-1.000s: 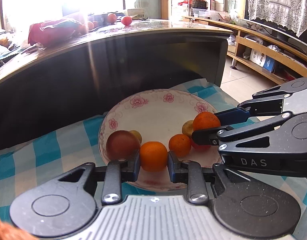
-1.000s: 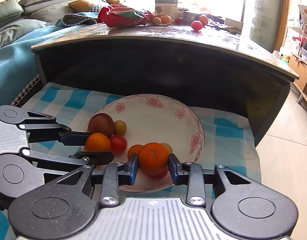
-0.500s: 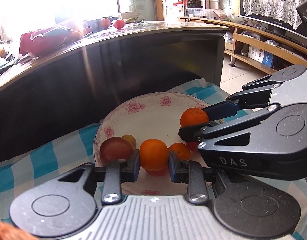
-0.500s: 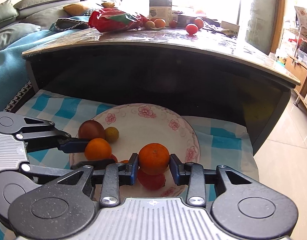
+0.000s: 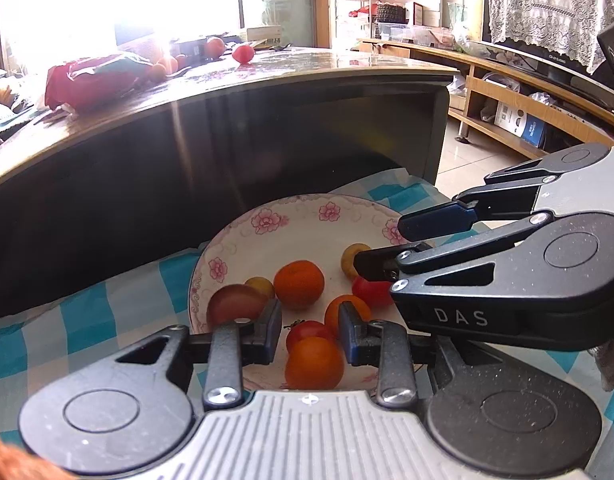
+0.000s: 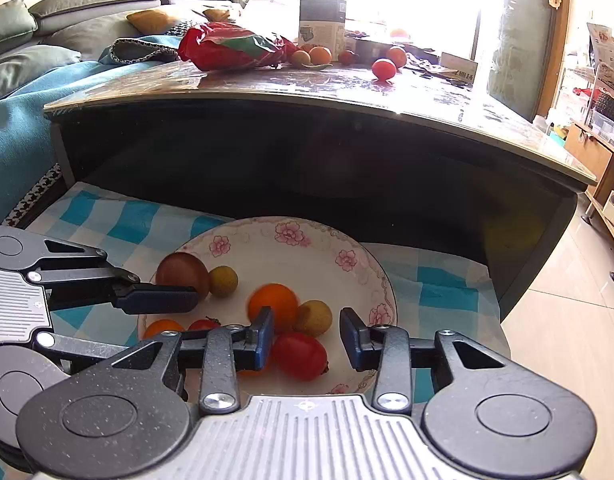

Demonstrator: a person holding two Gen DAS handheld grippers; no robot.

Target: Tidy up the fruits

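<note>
The right hand-held gripper (image 5: 381, 248) half hides a red tomato (image 5: 371, 291); one orange (image 6: 273, 307) is motion-blurred.

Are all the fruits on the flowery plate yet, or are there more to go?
Not all yet. Done: several fruits lie on the plate, such as an orange and a plum tomato. In hand: nothing; the left tool and right tool are both open. Left: a loose tomato and a few more fruits beside the red bag on the tabletop.
</note>
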